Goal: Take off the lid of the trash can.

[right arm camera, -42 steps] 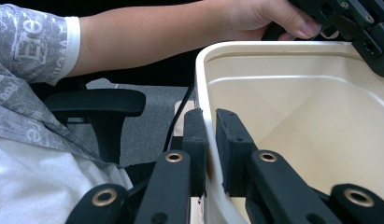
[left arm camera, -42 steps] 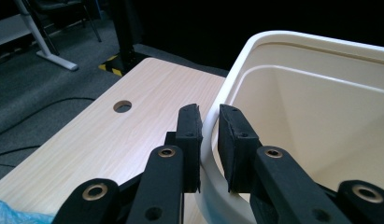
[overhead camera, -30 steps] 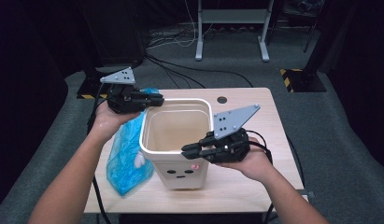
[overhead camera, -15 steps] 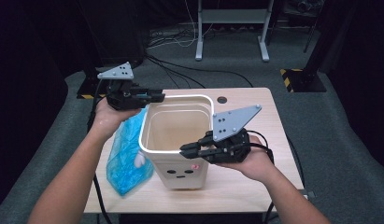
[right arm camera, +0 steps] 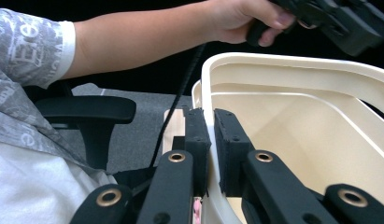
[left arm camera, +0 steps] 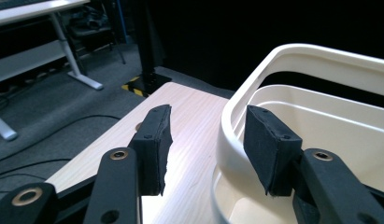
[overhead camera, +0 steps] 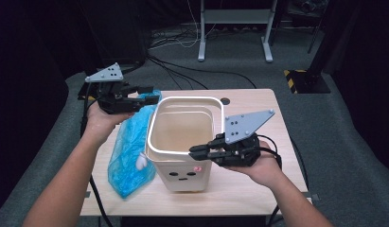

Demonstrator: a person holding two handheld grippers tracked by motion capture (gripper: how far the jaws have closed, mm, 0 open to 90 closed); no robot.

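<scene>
Cream bin [overhead camera: 182,142]: right gripper [overhead camera: 198,152] fingers clamp its rim; left gripper [overhead camera: 152,94] fingers spread wide astride it.

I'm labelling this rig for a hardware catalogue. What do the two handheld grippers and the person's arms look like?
Both the left gripper and right gripper are black, each topped by a grey three-cornered plate with small holes. Their fingers are flat black padded blocks on arms with brass-ringed pivots. A black cable trails from each. The person wears a grey patterned short sleeve; forearms bare.

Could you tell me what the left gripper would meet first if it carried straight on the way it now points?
Probably the bin's white rim: the left gripper is open, jaws straddling that wall, one inside, one outside.
</scene>
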